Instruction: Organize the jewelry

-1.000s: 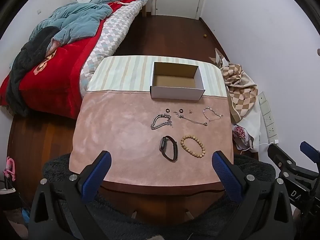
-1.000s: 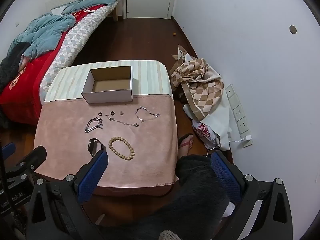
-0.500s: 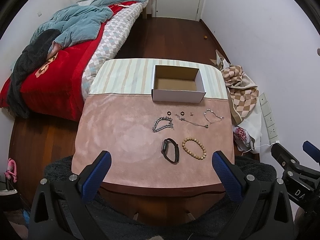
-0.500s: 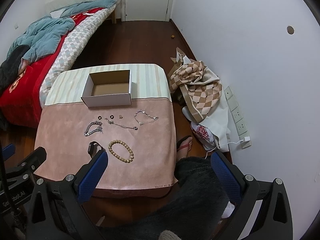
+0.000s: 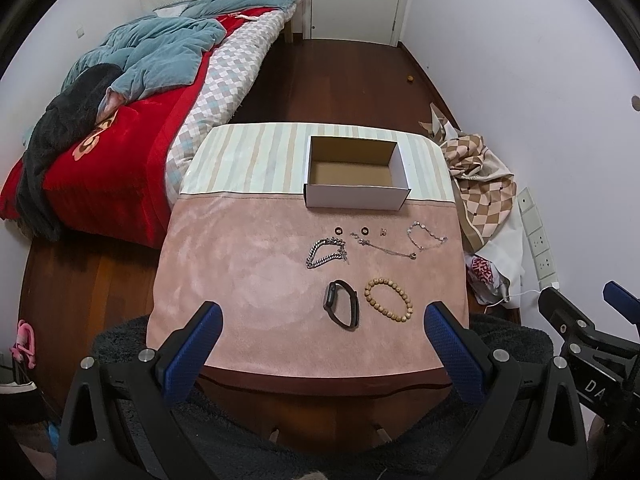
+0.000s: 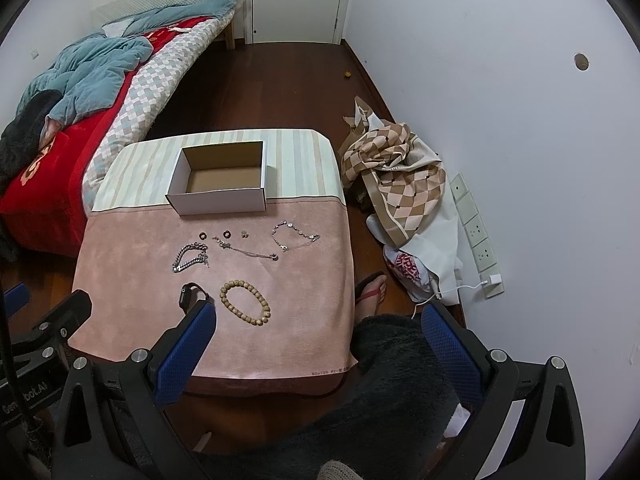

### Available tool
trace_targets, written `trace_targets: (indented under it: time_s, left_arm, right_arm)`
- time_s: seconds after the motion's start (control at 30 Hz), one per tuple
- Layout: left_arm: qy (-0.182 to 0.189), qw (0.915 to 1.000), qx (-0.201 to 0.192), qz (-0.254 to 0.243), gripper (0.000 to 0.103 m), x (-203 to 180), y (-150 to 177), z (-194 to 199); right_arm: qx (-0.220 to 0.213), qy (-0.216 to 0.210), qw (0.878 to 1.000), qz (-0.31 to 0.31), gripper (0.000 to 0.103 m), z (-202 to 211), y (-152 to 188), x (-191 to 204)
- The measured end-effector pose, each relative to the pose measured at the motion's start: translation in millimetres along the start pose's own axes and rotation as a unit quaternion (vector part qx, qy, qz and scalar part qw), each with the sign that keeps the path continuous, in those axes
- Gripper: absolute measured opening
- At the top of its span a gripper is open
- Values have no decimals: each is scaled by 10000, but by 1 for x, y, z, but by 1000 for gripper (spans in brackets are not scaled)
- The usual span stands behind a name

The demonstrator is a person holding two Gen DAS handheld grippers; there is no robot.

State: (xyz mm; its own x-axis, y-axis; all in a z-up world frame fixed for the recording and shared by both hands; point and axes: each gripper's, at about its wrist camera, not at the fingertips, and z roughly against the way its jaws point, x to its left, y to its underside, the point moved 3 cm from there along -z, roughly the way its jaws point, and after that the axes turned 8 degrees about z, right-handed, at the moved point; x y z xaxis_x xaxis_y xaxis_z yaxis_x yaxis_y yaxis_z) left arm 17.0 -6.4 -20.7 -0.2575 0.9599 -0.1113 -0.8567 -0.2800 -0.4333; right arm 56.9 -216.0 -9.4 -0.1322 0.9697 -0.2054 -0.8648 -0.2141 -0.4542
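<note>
Both grippers have risen and drawn back, so the table (image 5: 240,280) looks smaller. The left gripper (image 5: 320,336) and right gripper (image 6: 316,336) hang wide open and empty at its near edge. The black band (image 5: 342,309) and bead bracelet (image 5: 388,300) lie ahead, nearest; the open box (image 5: 356,196) sits beyond the chains. A bed (image 5: 120,128) is left.

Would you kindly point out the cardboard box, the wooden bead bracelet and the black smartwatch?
cardboard box (image 5: 357,197): left wrist view, on its white front wall.
wooden bead bracelet (image 5: 407,307): left wrist view, on the beads of its right side.
black smartwatch (image 5: 331,298): left wrist view, on its dark face.
</note>
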Motion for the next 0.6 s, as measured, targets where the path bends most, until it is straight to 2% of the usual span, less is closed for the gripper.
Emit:
trace_targets:
  time_s: [0.6]
  left_arm:
    - [-12, 10000, -31, -11, 103, 0, 1, 4]
  right_arm:
    - [-26, -12, 10000, -12, 103, 3, 1, 1]
